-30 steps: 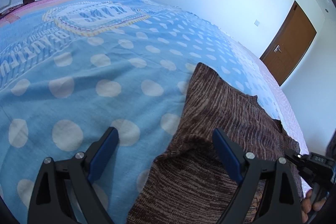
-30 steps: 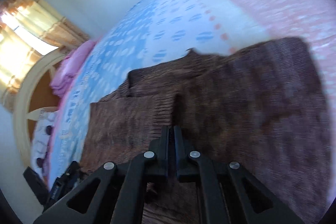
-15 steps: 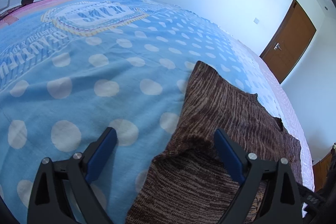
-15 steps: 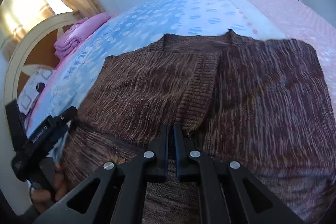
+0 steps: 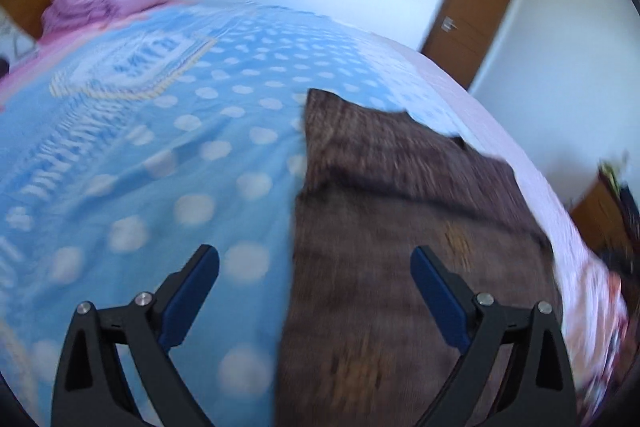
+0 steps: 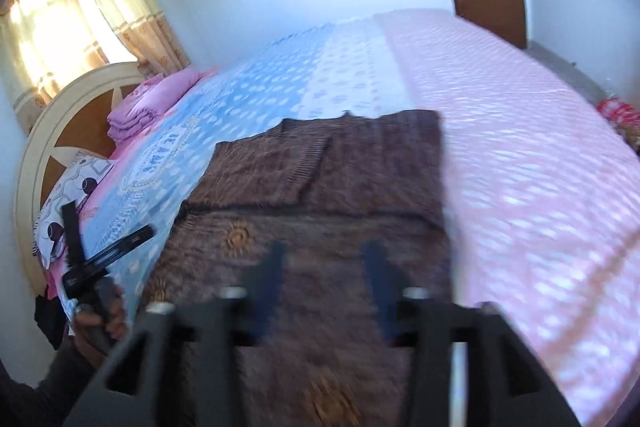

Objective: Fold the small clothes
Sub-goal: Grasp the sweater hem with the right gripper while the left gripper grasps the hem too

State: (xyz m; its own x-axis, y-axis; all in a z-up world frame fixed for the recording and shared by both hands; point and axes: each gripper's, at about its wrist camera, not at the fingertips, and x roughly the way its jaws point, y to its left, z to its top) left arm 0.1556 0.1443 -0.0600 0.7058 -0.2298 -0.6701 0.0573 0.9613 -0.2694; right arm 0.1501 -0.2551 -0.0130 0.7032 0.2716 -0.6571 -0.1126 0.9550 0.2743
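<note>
I'm running two hand-held grippers over a bed w/ a blue polka-dot bedspread (image 5: 168, 163). The task's thing, a brown marled knit sweater (image 5: 400, 227), lies flat on the bedspread's near part, partly folded: one layer is doubled over, its ribbed edge showing in the right wrist view.

Left gripper (image 5: 314, 269): blue-padded fingers (image 5: 188, 301) wide apart, nothing between them, hovering above the sweater's left edge. Right gripper (image 6: 326, 259): jaws have just been opening, now parted, blurred, over the sweater's middle; no cloth pinched that I can see.

Handling, my guess: soft, floppy, fairly light, grippy rather than slick, not fragile. It'll sag and stretch if lifted by one point, so I'd pinch thru both layers at the near corners, one per gripper, and carry them over together.

Writing: the bedspread has a printed badge w/ lettering (image 5: 132, 67), too blurred to read. No brand label visible on the sweater.
</note>
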